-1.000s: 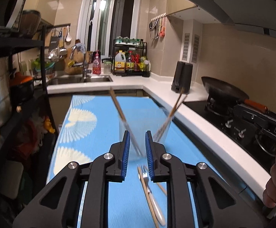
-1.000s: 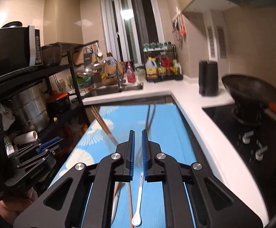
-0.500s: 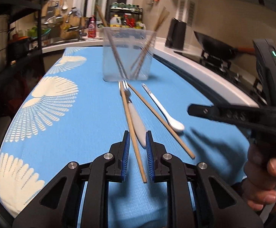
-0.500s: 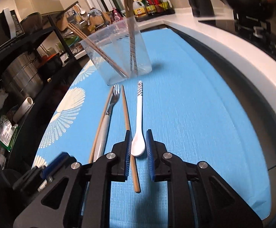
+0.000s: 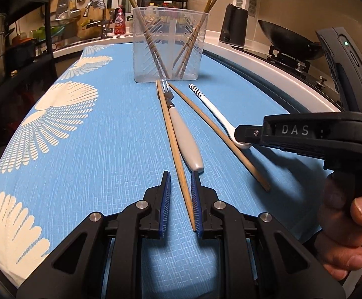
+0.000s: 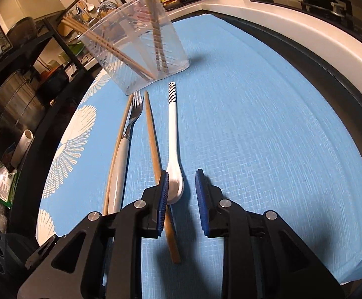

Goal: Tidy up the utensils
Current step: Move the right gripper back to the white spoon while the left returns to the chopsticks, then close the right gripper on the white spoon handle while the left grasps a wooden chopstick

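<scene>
the white ceramic spoon (image 6: 174, 164) lies on the blue patterned cloth (image 6: 268, 129), its bowl between the spread fingers of the low right gripper (image 6: 181, 183). the left gripper (image 5: 180, 191), also parted, straddles the near end of a wooden chopstick (image 5: 173, 139) beside the grey-handled fork (image 5: 184, 137).

Both grippers now sit lower and farther back from the clear holder (image 5: 169, 47) than a second ago. The left gripper (image 5: 180, 196) has its jaws parted wider, straddling the near end of a chopstick (image 5: 174, 147). The right gripper (image 6: 181, 191) has also opened, its jaws now flanking the bowl of the white spoon (image 6: 174, 164), which a moment ago lay ahead of them.
</scene>
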`<state>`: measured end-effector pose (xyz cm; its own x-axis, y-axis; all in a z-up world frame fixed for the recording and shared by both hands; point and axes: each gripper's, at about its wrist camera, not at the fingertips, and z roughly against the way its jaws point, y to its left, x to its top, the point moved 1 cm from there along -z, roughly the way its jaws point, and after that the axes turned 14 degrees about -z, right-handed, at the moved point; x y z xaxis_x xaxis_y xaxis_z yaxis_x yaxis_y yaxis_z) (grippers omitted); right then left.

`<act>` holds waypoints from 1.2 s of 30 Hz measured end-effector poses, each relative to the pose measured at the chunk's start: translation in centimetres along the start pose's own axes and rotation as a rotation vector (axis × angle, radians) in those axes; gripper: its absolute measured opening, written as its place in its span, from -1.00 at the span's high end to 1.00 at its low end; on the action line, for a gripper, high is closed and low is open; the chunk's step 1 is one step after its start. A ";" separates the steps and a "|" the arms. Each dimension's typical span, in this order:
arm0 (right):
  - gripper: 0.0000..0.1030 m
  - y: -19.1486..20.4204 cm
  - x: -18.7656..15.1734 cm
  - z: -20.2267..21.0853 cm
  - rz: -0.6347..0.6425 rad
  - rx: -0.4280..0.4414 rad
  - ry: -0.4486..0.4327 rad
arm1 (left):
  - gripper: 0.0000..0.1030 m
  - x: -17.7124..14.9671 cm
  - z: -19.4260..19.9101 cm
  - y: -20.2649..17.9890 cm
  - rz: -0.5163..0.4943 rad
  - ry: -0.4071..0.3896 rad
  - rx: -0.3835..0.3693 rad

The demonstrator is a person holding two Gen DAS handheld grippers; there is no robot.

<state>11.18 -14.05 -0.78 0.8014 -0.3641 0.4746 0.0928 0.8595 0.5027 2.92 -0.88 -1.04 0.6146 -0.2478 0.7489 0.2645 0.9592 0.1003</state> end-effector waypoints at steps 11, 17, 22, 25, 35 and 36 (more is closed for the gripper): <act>0.81 0.7 -0.6 0.3 0.102 -0.083 -0.043 | 0.88 -0.2 0.0 0.9 0.023 0.006 0.073; 0.81 -0.8 -0.6 1.7 0.174 -0.171 -0.124 | 0.88 -0.2 0.0 1.8 0.048 0.005 0.103; 0.79 -2.0 -0.9 2.3 0.222 -0.216 -0.187 | 0.87 -0.3 -0.1 1.9 0.054 -0.005 0.108; 0.70 -2.2 -0.9 2.4 0.240 -0.187 -0.188 | 0.86 -0.3 -0.2 1.9 0.054 -0.011 0.110; 0.71 -2.3 -1.3 2.1 0.228 -0.129 -0.191 | 0.86 -0.3 -0.4 1.9 0.055 -0.030 0.114; 0.71 -2.3 -1.3 2.1 0.225 -0.126 -0.193 | 0.86 -0.2 -0.5 1.9 0.054 -0.030 0.115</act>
<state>8.69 -16.33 -1.03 0.6843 -0.2108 0.6980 0.0078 0.9594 0.2821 3.61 0.92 -1.33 0.6025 -0.1924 0.7746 0.1431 0.9808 0.1323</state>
